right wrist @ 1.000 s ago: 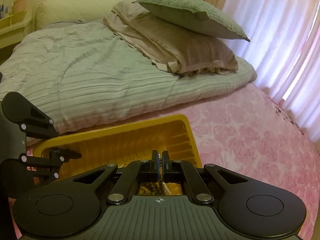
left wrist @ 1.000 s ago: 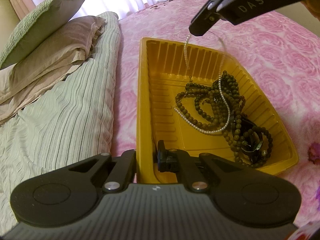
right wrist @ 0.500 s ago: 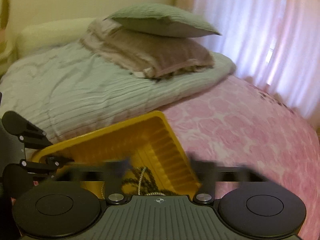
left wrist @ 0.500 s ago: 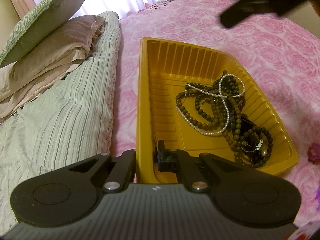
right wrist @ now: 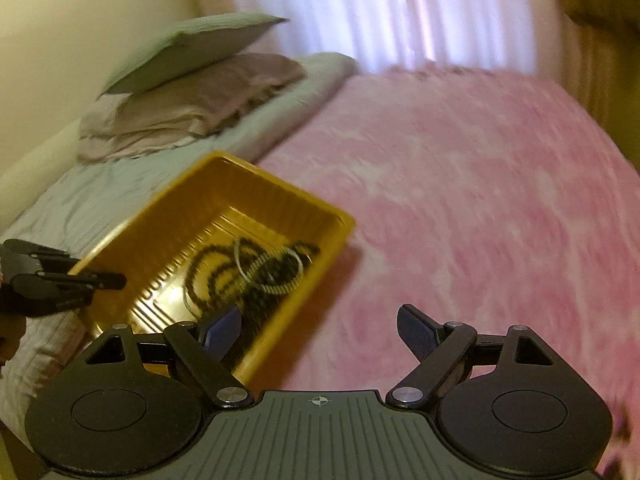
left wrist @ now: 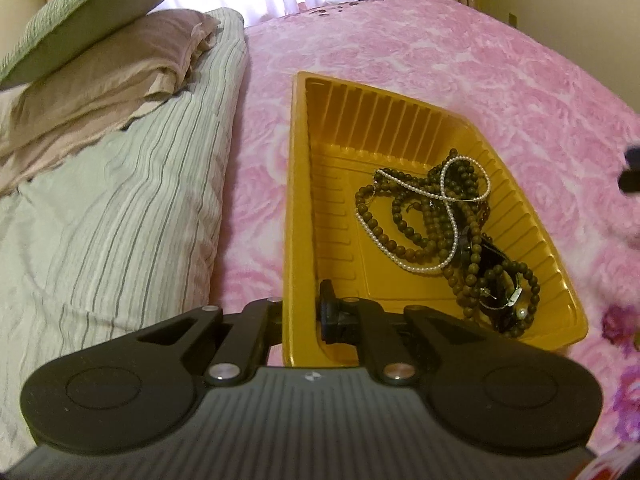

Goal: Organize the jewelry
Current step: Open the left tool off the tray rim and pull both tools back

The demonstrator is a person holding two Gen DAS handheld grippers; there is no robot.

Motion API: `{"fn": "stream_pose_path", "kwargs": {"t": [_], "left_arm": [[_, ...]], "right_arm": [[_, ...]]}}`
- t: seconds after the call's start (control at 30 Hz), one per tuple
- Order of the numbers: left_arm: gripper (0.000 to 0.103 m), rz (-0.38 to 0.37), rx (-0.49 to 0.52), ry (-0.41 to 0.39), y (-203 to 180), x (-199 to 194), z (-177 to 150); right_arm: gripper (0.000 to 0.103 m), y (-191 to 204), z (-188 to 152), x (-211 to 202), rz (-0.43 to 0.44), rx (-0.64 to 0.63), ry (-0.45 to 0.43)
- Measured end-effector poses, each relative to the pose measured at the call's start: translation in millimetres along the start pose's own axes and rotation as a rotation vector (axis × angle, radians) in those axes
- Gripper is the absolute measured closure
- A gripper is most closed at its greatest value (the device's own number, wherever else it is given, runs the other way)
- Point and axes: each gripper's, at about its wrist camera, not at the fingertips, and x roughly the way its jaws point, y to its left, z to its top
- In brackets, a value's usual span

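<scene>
Jewelry, dark beads (left wrist: 416, 216) under a pearl strand (left wrist: 448, 216), is heaped in a yellow tray (left wrist: 298, 200) set on the pink bed (left wrist: 500, 72). The tray's near wall is clamped by the left gripper (left wrist: 300, 312), while the right gripper (right wrist: 320, 332) is held beside the tray, jaws wide and empty.

your left wrist view sits close at yellow tray (left wrist: 298, 208) rim; right wrist view looks down from opposite side, sharing tray and pillows (right wrist: 192, 76).
</scene>
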Motion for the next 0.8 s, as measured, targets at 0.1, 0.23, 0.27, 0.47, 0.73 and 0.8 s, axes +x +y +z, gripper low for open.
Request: {"fn": "stream_pose_path", "kwargs": {"t": [0.1,0.23,0.27,0.47,0.73,0.8], "left_arm": [[0.090,-0.009,-0.023,0.002,4,-2,-4],[0.087,0.012,-0.061,-0.006,11,-7,-7],[0.087,0.018,-0.070,-0.008,14,-9,-7],[0.087,0.045,-0.086,-0.036,20,-26,-11],[0.072,0.016,-0.160,-0.102,1,-55,-22],[0.061,0.000,-0.171,-0.113,-10,-60,-28]], "right_arm": [[0.018,-9,-14,-6,-0.024,0.057,0.007],[0.018,-13,-32,-13,-0.035,0.101,0.022],[0.018,-14,-36,-14,-0.036,0.106,0.025],[0.018,-17,-48,-20,-0.043,0.146,0.026],[0.018,-14,-53,-35,-0.028,0.187,0.015],[0.018,-14,-56,-39,-0.034,0.197,0.017]]}}
